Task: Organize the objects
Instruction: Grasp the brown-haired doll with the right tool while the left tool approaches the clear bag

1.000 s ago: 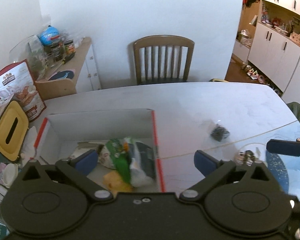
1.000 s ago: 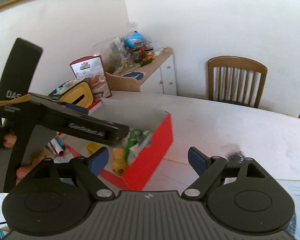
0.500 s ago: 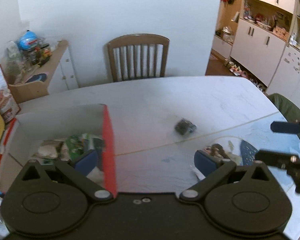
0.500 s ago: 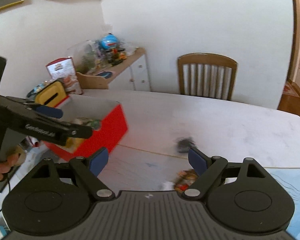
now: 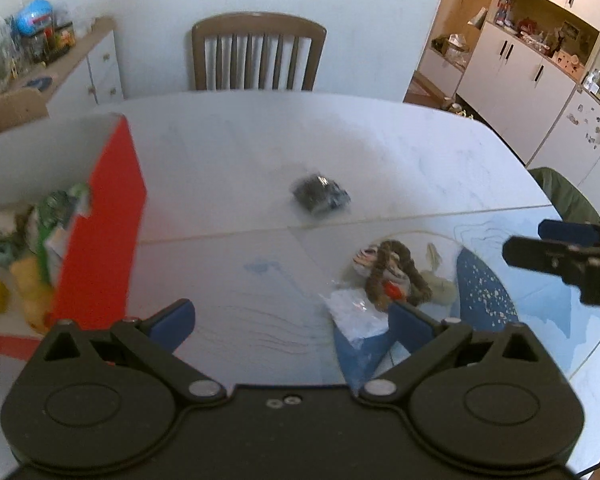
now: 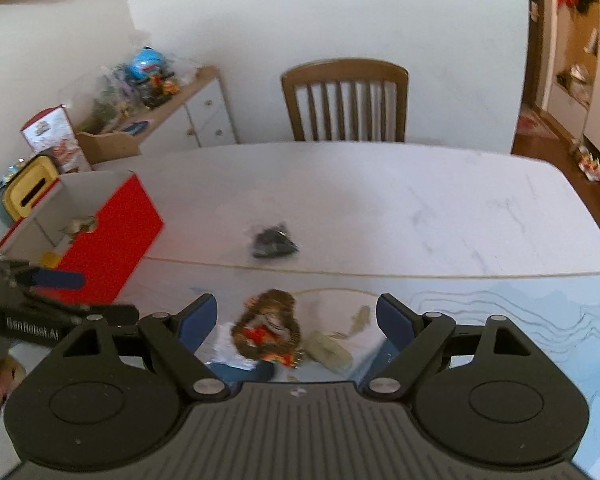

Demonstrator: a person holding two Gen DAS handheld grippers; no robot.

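A red box [image 5: 100,236] [image 6: 112,236] with white inner walls stands at the table's left and holds several packets. A small dark bag [image 5: 320,196] [image 6: 274,240] lies mid-table. Nearer lies a brown braided ring with colourful bits [image 5: 392,272] [image 6: 266,330], on a clear plastic bag [image 5: 356,316] beside a pale beige scrap [image 6: 328,348]. My left gripper [image 5: 290,324] is open, empty, over bare table just left of the ring. My right gripper [image 6: 296,322] is open above the ring, which shows between its fingers, apart from both pads. Each gripper appears in the other's view, the right one [image 5: 556,244] and the left one [image 6: 56,288].
A wooden chair [image 5: 258,56] stands at the table's far side. A sideboard [image 6: 168,120] with clutter and a yellow-lidded container [image 6: 30,192] sit at the left. White cupboards [image 5: 532,68] line the right. A blue-patterned mat [image 5: 480,292] covers the near table.
Both grippers have swung rightward and lower, from the red box to the table's middle. The braided ring now lies between the right gripper's fingers. Both stay open.
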